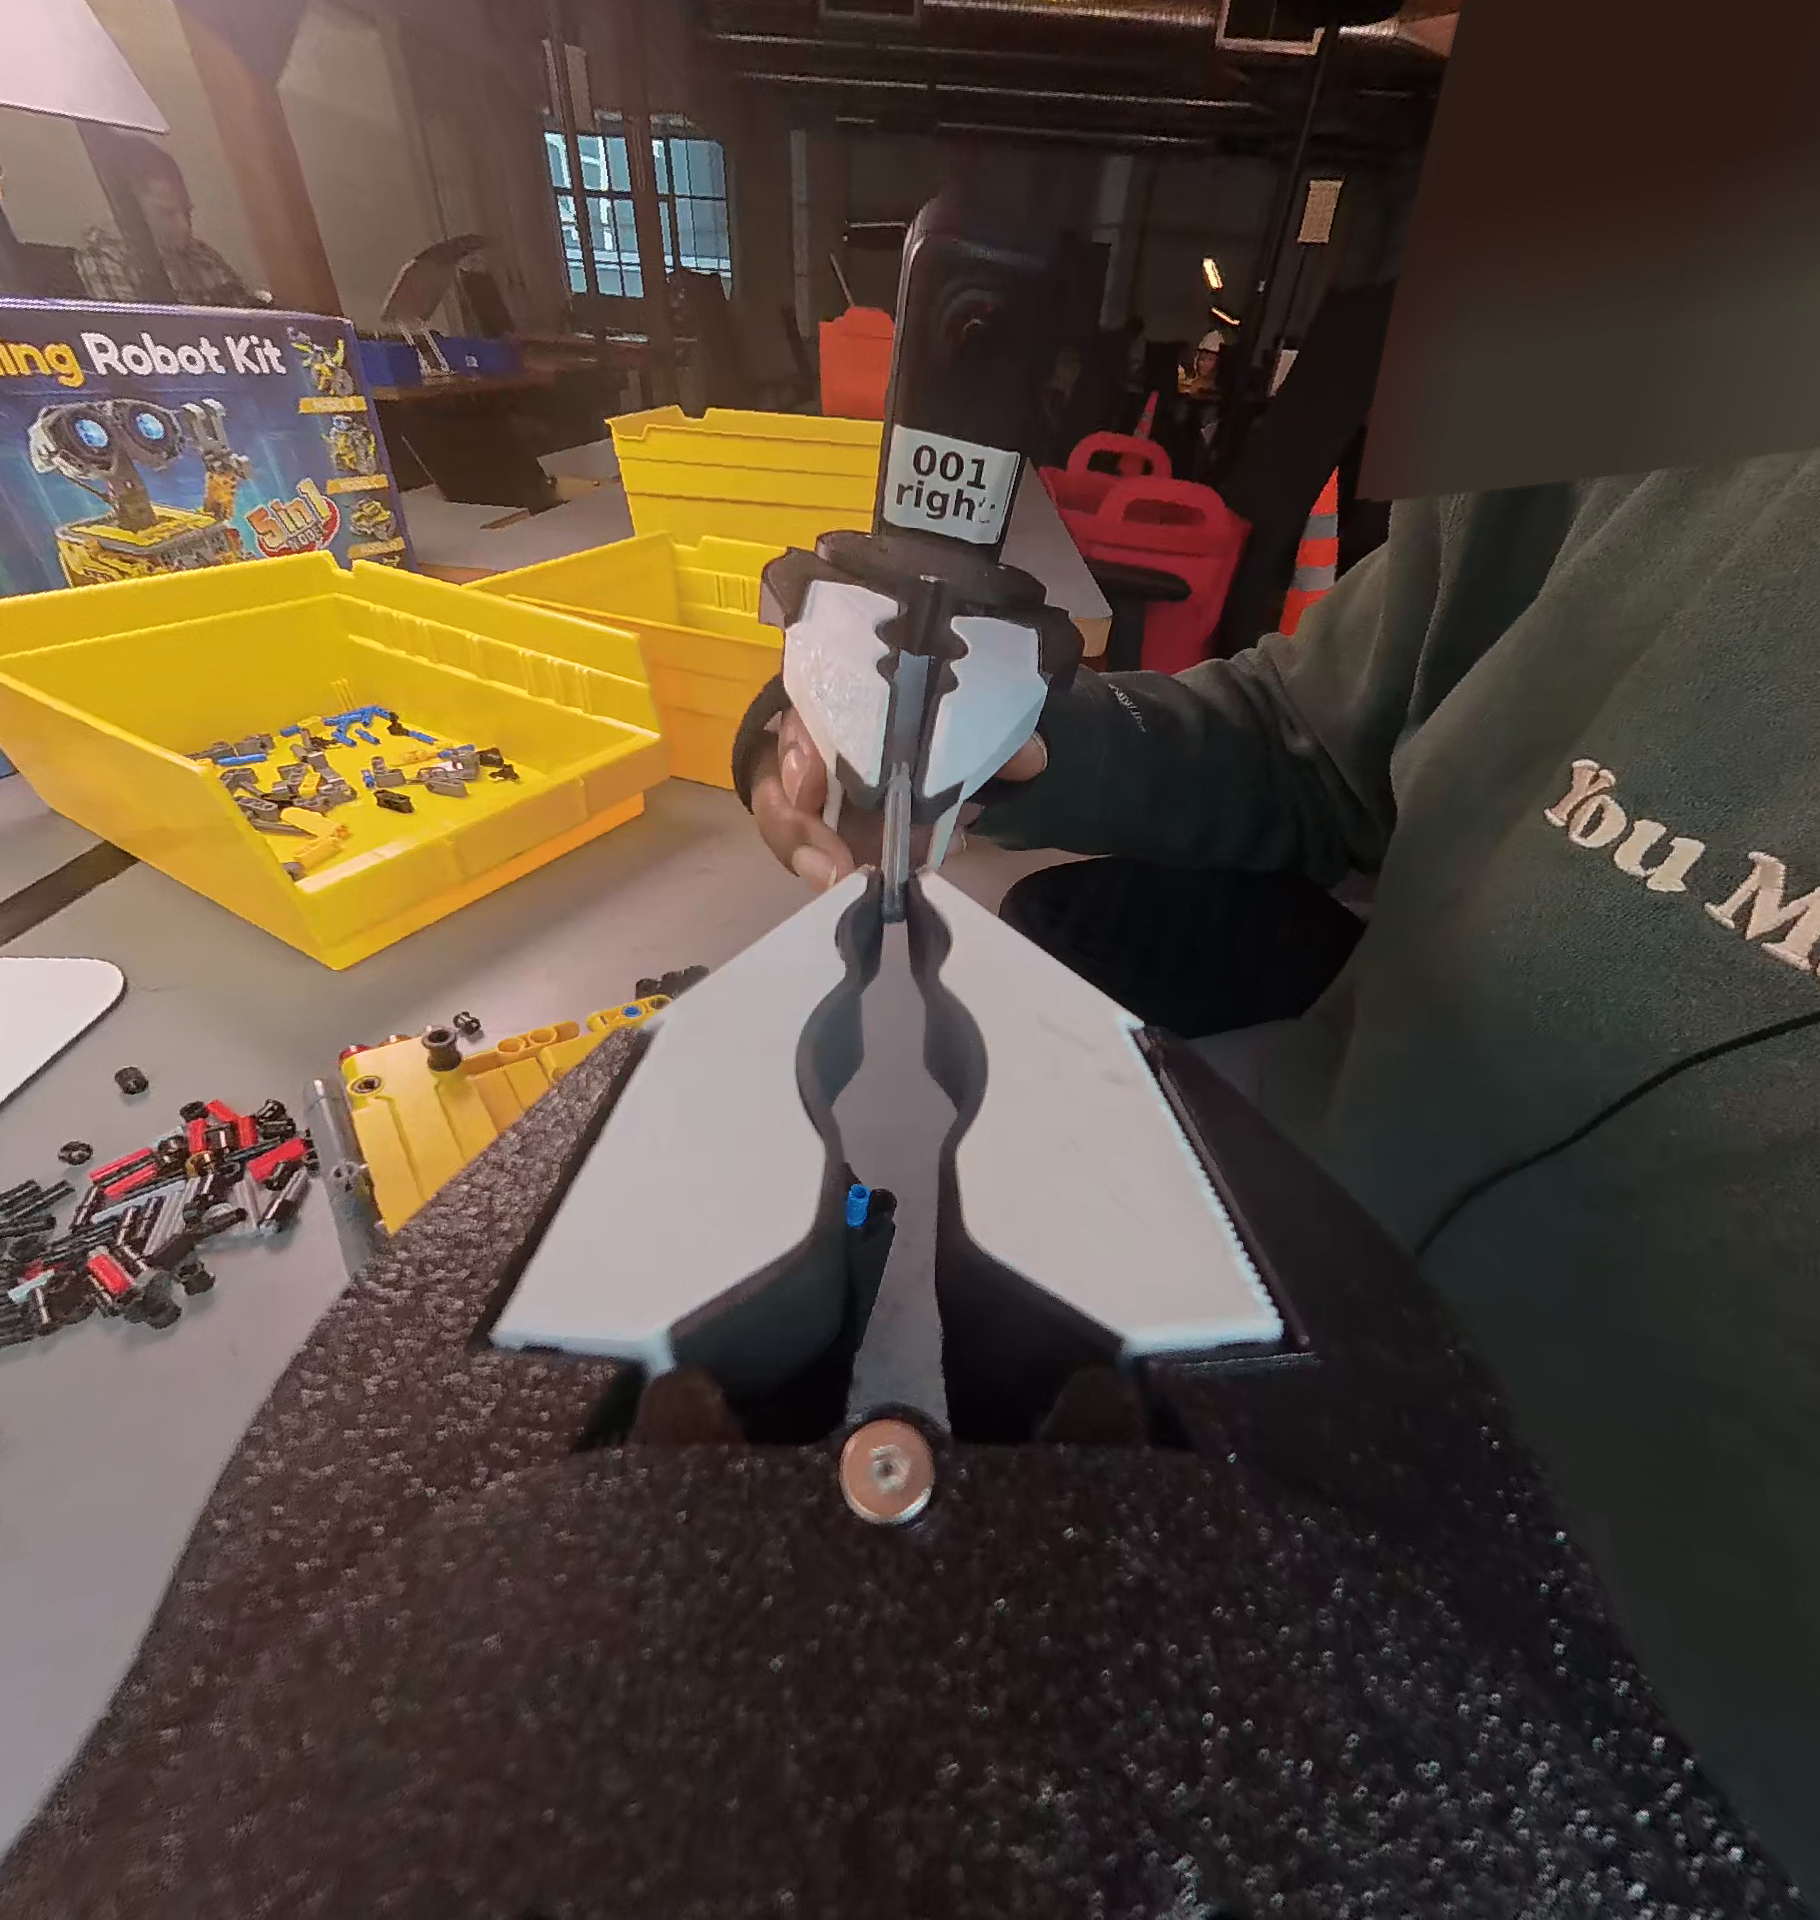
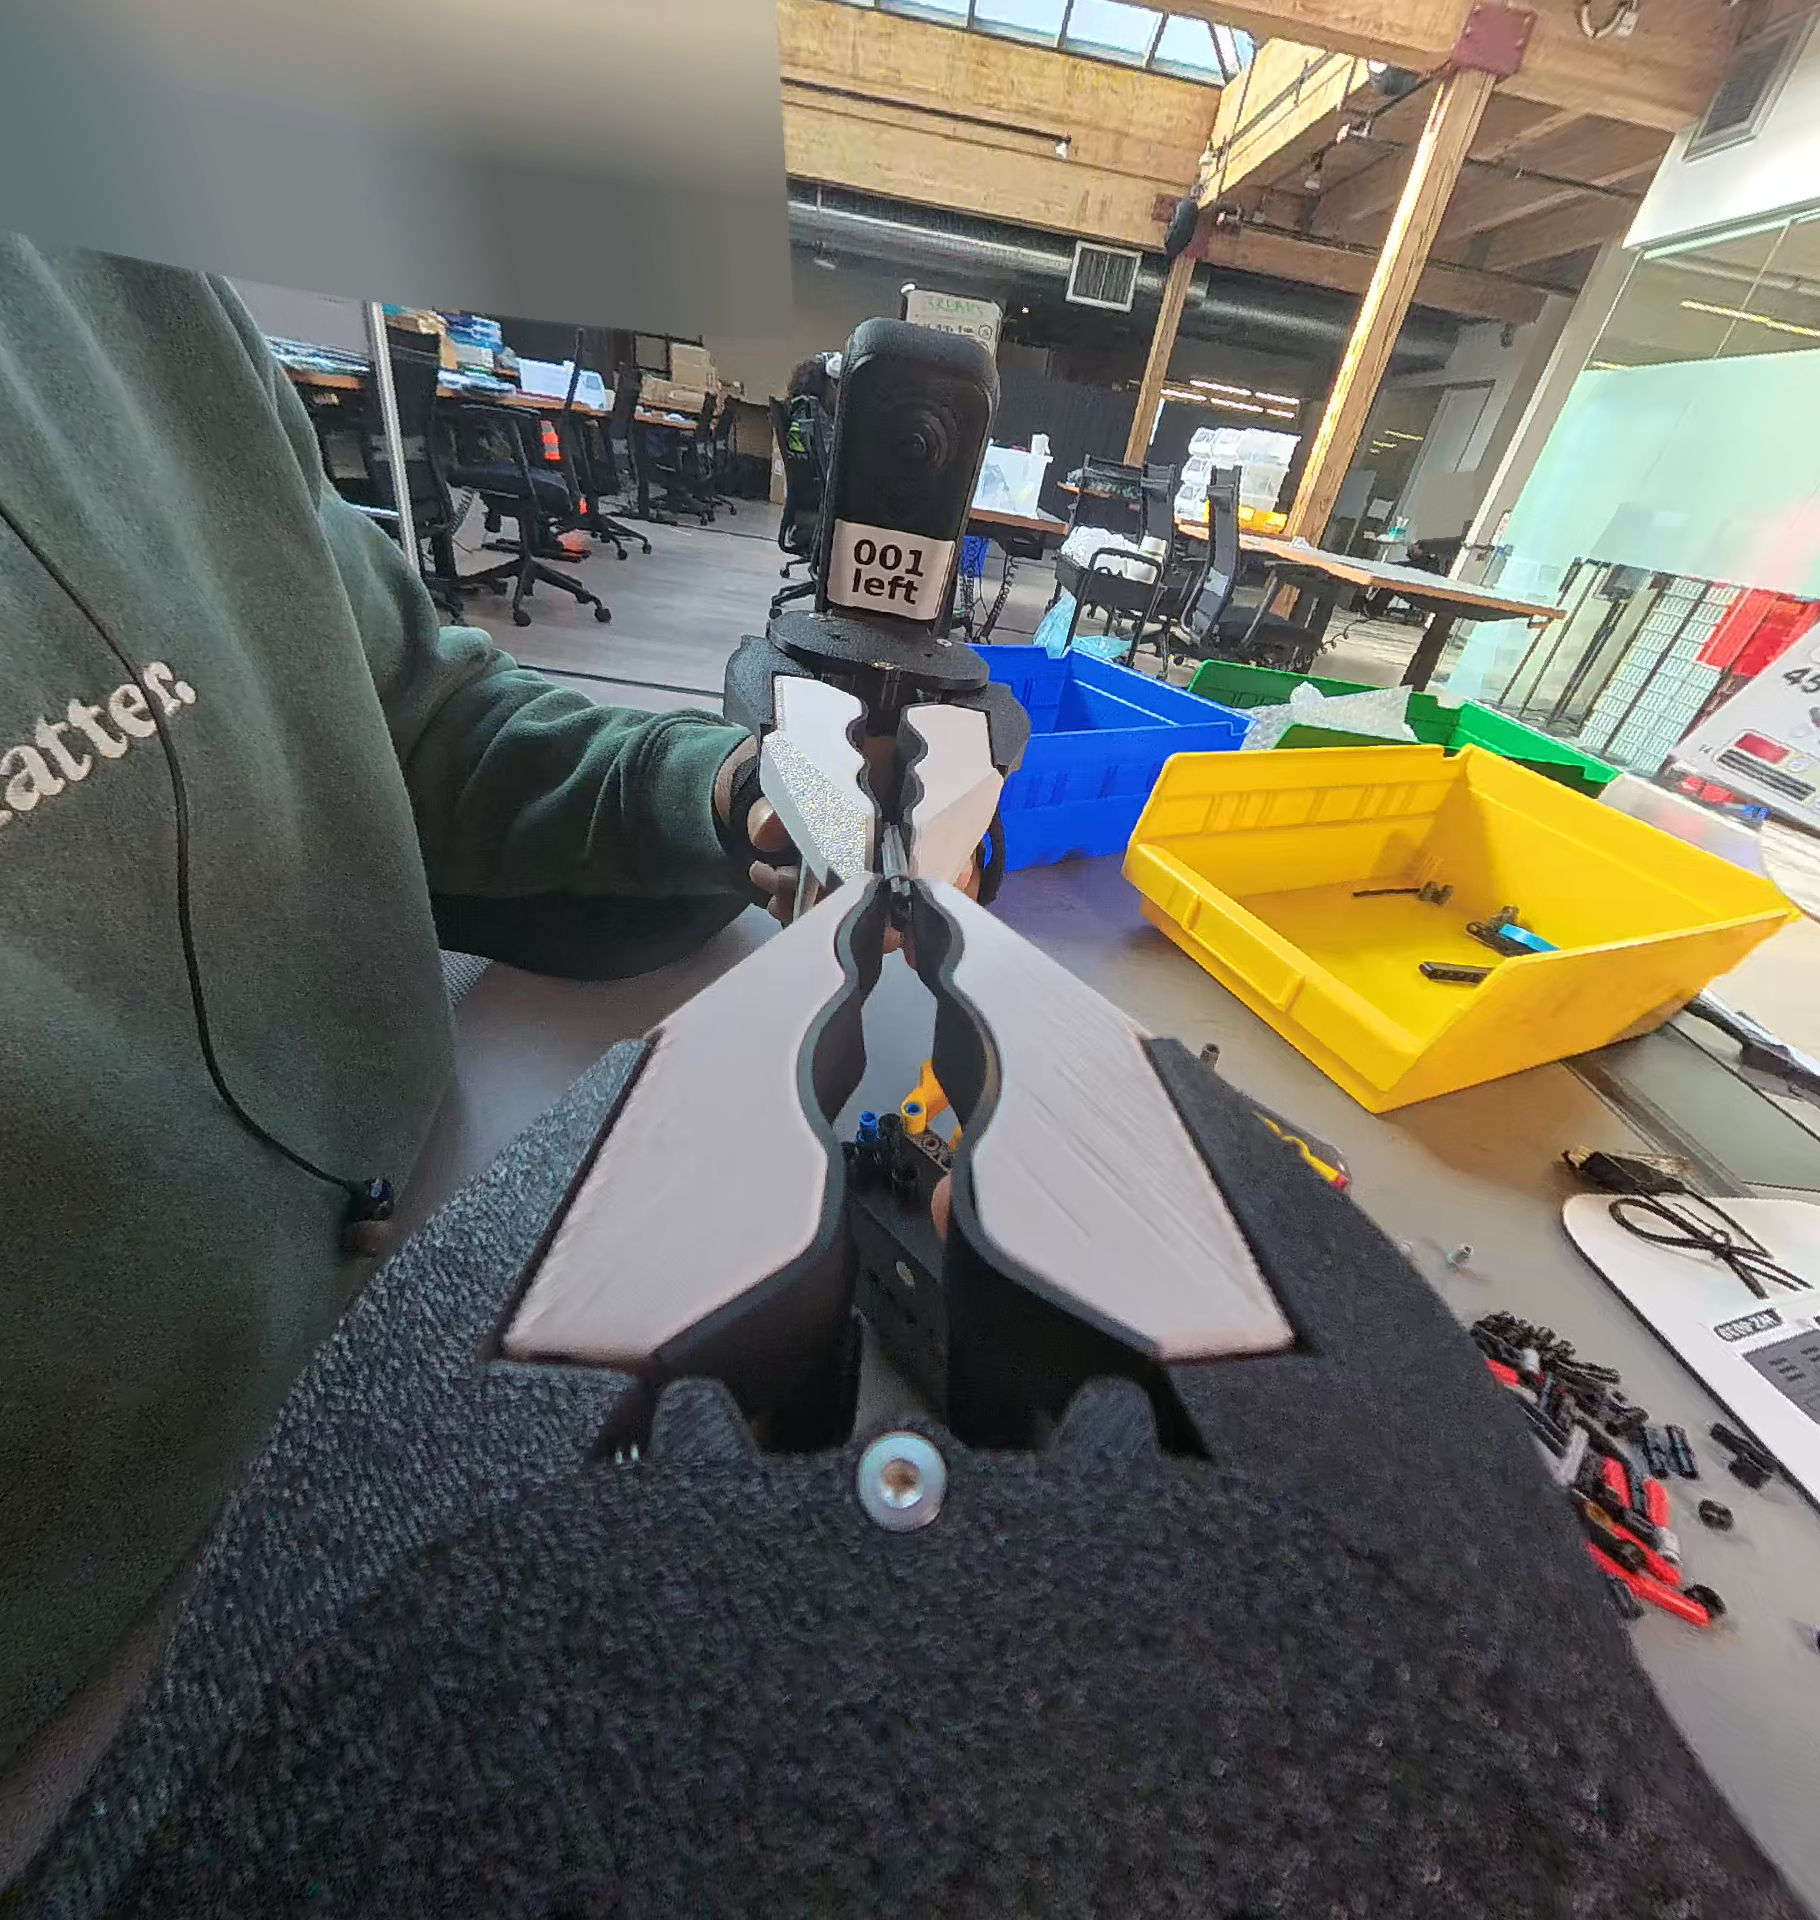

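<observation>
Grey rod: a thin grey rod (image 1: 893,831) is held at both ends, raised above the table (image 1: 210,997).
Left gripper (image 1: 890,894): closed on the rod's near end.
Right gripper (image 2: 893,896): clamped on the opposite end; a black block with a blue pin (image 2: 901,1153) is seen behind its fingers.
Surroundings: a yellow bin (image 1: 293,727) of small parts and loose black and red pins (image 1: 127,1236) are set on the table.
</observation>
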A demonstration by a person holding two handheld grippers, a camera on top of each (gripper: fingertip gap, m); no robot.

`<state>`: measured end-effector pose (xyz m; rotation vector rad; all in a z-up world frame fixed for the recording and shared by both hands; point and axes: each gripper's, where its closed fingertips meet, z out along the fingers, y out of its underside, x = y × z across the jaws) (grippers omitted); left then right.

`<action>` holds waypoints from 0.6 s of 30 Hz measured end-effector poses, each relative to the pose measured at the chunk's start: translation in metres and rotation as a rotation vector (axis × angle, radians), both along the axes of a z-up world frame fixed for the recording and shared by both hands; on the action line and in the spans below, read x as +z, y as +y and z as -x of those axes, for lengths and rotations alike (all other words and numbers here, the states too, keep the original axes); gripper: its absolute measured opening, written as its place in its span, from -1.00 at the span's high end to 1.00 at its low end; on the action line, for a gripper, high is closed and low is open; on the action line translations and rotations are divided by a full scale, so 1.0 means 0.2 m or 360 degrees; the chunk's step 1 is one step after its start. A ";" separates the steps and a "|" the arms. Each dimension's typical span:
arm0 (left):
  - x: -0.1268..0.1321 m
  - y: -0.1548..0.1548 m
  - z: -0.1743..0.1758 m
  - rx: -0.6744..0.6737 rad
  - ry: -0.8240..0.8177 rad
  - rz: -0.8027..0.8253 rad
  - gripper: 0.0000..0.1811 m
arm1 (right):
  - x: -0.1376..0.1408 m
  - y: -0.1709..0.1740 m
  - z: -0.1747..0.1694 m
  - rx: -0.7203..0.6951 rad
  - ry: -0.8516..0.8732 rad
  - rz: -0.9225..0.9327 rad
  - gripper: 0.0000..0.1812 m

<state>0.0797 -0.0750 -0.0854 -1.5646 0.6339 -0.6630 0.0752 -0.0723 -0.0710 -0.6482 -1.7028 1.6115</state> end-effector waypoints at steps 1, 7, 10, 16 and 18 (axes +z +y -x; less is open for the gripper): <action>0.00 0.00 0.00 0.0005 -0.0012 -0.0001 0.97 | 0.00 0.00 0.00 0.0001 -0.0001 0.0016 0.95; -0.01 0.01 0.03 0.0032 -0.0045 -0.0007 0.96 | -0.05 0.01 0.03 -0.0008 -0.0036 0.0041 0.95; -0.02 0.02 0.04 0.0051 -0.0037 -0.0005 0.95 | -0.06 0.02 0.04 -0.0013 -0.0039 0.0062 0.95; -0.05 0.03 0.04 0.0050 -0.0038 0.0017 0.85 | -0.04 0.03 0.03 0.0002 -0.0031 0.0129 0.95; -0.05 0.03 0.04 0.0045 -0.0033 0.0018 0.90 | -0.04 0.03 0.02 0.0012 -0.0031 0.0141 0.95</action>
